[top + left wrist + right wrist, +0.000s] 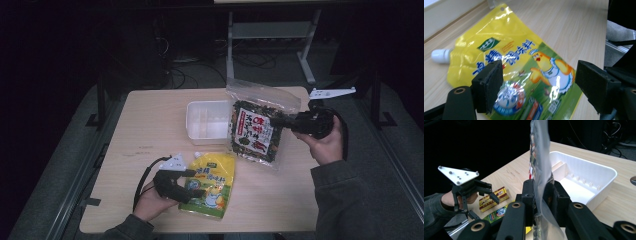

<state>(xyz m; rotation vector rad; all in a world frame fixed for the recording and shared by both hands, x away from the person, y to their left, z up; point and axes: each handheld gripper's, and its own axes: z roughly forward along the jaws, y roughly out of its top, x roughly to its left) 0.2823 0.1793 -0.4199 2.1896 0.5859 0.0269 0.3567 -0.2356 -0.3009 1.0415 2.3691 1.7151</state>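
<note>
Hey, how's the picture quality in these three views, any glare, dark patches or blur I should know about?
High view: dim overall, surroundings nearly black, table lit. Left gripper view: bright, white glare streaks on the yellow pouch, near jaws soft. Right gripper view: background black at left, the clear snack bag shiny along its edge, white tray washed out, close jaws slightly blurred.

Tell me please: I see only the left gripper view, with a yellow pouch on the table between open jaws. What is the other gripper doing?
Observer: The right gripper is shut on the edge of a clear snack bag.
Operator: Does that bag lie flat on the table?
Observer: No, it is held up; in the right gripper view it stands edge-on between the jaws.
Operator: What is near the bag?
Observer: A white tray sits on the table right beside it, and it looks empty apart from its dividers.
</note>
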